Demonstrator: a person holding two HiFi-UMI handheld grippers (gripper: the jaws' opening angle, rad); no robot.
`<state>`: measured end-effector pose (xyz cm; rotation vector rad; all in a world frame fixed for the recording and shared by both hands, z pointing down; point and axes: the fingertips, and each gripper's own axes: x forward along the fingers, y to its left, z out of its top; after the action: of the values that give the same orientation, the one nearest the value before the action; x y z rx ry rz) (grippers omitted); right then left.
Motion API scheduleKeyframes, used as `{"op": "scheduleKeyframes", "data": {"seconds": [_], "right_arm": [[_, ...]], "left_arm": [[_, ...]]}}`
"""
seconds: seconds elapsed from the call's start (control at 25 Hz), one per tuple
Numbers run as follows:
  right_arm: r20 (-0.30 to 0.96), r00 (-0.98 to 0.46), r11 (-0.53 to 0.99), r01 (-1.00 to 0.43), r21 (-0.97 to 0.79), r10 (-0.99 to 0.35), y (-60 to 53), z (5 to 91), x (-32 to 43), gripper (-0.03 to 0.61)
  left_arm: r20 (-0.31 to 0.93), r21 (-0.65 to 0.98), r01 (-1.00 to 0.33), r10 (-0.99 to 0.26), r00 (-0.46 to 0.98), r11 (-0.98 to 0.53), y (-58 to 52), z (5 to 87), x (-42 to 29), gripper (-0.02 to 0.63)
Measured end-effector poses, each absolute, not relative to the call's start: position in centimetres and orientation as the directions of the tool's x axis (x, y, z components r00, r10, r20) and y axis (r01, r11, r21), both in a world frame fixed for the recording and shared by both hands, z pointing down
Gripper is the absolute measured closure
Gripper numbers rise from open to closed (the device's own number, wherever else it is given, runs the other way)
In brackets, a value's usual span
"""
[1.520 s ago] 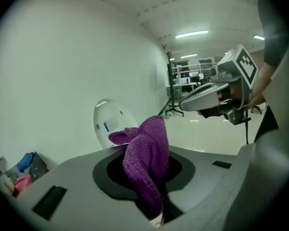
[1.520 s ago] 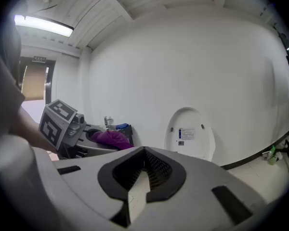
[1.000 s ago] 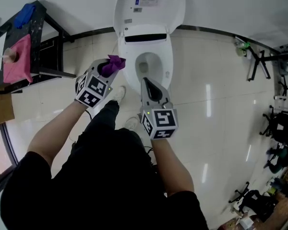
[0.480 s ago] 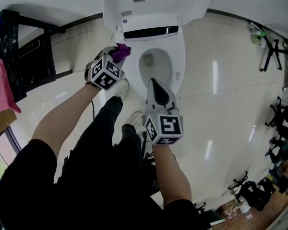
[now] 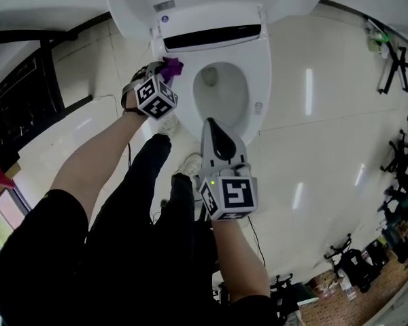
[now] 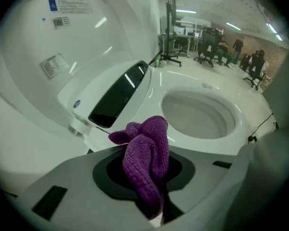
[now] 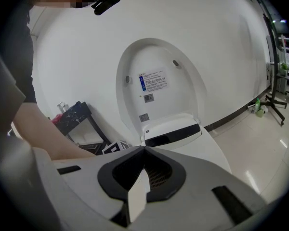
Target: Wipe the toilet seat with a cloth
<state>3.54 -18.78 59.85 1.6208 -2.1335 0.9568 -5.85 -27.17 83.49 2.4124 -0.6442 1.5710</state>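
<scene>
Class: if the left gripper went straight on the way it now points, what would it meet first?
Most likely the toilet seat, its back part beside the bowl opening. The purple cloth clamped in the left gripper sticks out ahead, so the cloth would touch first; depth is unclear.

black side table (image 5: 17, 87): far left | glossy tile floor (image 5: 326, 155) | black stand (image 5: 396, 65): upper right

The cloth (image 6: 147, 162), purple and nubby, is sitting bunched and folded over between the jaws of the left gripper (image 6: 151, 203), with one loose end poking forward. It is hovering at the left rear corner of the seat (image 5: 261, 66); contact is unclear. The seat, a glossy white ring, is lying flat on the bowl.
</scene>
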Motion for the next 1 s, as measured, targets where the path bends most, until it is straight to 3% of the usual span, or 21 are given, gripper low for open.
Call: {"op": "scheduleKeyframes", "data": {"seconds": [0.36, 0.76, 1.0], "right_arm": [[0.605, -0.330, 0.135, -0.929, -0.346, -0.725, -18.6, 61.4, 3.6, 0.563], [0.574, -0.336, 0.149, -0.926, -0.348, -0.747, -18.8, 60.1, 3.0, 0.563], [0.564, -0.318, 0.135, -0.930, -0.342, -0.762, -18.1, 58.8, 3.7, 0.563]], "left_arm": [[0.910, -0.038, -0.434, -0.211, 0.358, -0.900, -26.6, 85.3, -4.9, 0.518], [0.912, 0.201, -0.410, 0.017, 0.410, -0.890, -22.7, 86.0, -2.8, 0.517], [0.892, 0.187, -0.420, -0.026, 0.452, -0.888, -22.1, 82.6, -2.4, 0.517]]}}
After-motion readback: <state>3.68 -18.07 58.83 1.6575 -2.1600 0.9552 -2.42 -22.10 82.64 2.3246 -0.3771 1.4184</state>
